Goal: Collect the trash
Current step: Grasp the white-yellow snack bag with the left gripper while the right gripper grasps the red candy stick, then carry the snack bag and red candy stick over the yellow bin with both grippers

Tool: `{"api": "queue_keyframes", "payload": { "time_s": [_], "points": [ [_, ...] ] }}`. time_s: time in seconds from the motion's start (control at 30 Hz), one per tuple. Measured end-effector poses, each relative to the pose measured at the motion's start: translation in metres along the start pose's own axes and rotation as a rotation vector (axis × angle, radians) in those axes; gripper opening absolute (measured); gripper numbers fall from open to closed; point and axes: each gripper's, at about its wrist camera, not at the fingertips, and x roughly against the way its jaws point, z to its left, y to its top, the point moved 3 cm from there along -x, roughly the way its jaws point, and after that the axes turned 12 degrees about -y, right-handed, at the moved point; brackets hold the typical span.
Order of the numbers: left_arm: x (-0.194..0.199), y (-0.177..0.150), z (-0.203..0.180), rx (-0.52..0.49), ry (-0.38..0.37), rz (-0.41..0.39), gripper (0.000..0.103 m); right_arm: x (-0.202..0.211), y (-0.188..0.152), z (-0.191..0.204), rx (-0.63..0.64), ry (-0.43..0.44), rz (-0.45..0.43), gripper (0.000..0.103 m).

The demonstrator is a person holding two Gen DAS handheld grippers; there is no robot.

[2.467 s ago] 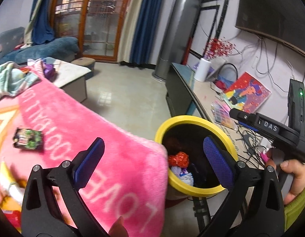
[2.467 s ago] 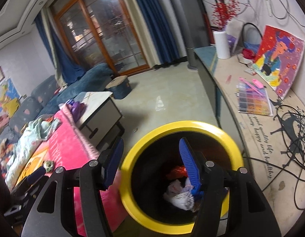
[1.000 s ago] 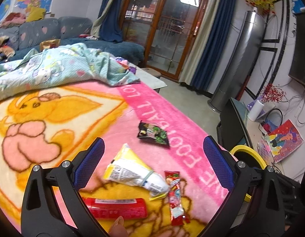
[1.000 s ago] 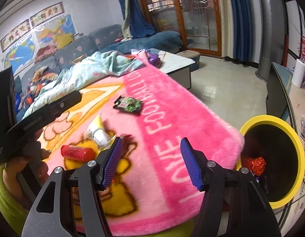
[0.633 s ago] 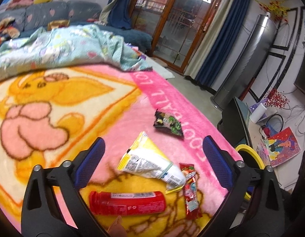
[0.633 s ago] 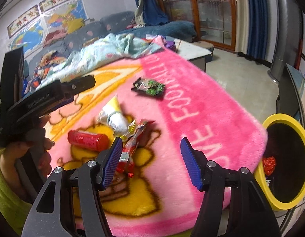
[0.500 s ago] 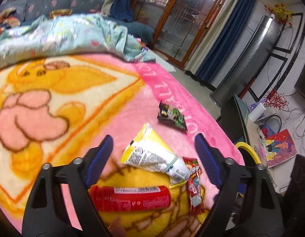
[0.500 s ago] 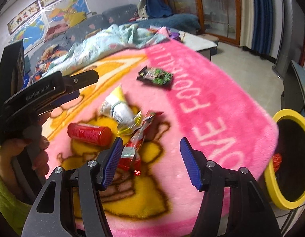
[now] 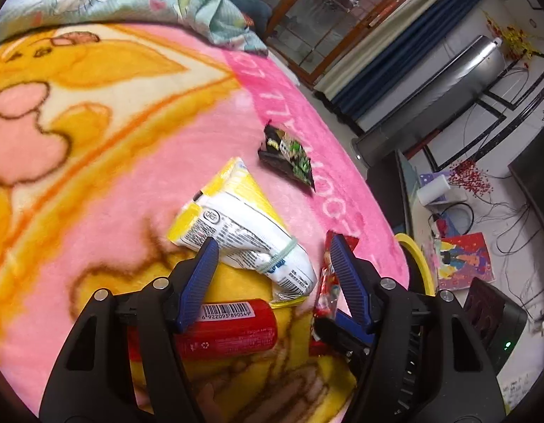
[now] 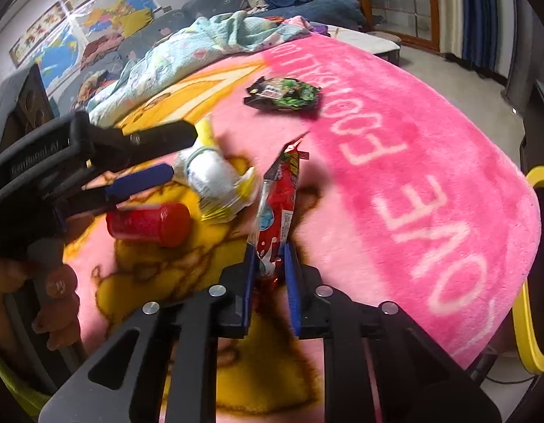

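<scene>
Room: a living room with a sofa, glass doors and blue curtains; the work surface was a plush pink and yellow blanket (image 10: 430,162), soft and uneven under the litter.
Trash in view: a red snack wrapper (image 10: 277,204), a white and yellow bag (image 9: 236,232) bound by a band, a red tube (image 9: 229,328) with a barcode, and a dark green packet (image 9: 288,155) lying apart, farther up the blanket.
Bin: only a yellow bin rim (image 10: 525,317) showed past the blanket's edge; its inside was cut off.
Right gripper (image 10: 270,264): jaws nearly together, pinching the near end of the red snack wrapper, whose far end stood up off the blanket.
Left gripper (image 9: 272,250): jaws about half apart, straddling the banded end of the white and yellow bag, holding nothing.
Handling, judged: the wrapper looked light, thin and slick, so an end pinch could slip or let it flop; the bag seemed soft and crushable, best taken near the band; the tube looked stiff and might roll.
Hard to make out: motion blur softened the tube and bag in the right view; how firmly the pads gripped the wrapper was unclear.
</scene>
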Motion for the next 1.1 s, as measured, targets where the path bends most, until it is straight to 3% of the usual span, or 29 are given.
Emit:
{"api": "queue_keyframes", "payload": {
  "time_s": [0.23,0.4,0.53,0.57,0.73,1.1],
  "points": [
    [-0.024,-0.002,-0.002,-0.016,0.061,0.045,0.057,0.006,0.001,-0.015,-0.03,0.009,0.0,0.013],
    [-0.037,0.002,-0.002,-0.036,0.087,0.044,0.048,0.012,0.001,-0.038,-0.072,-0.002,0.0,0.013],
    [-0.041,0.003,-0.007,-0.067,0.079,0.045,0.033,0.017,0.004,-0.054,-0.109,-0.007,-0.008,0.013],
    [-0.042,0.002,-0.008,-0.071,0.066,0.047,0.021,0.018,0.004,-0.058,-0.12,-0.007,-0.013,0.013],
    [-0.039,-0.001,-0.017,-0.107,0.071,0.048,0.021,0.029,0.009,-0.072,-0.157,-0.004,-0.042,0.013],
    [-0.018,-0.002,-0.056,-0.193,-0.009,0.007,0.021,0.051,0.023,-0.099,-0.221,-0.033,-0.114,0.013]
  ]
}}
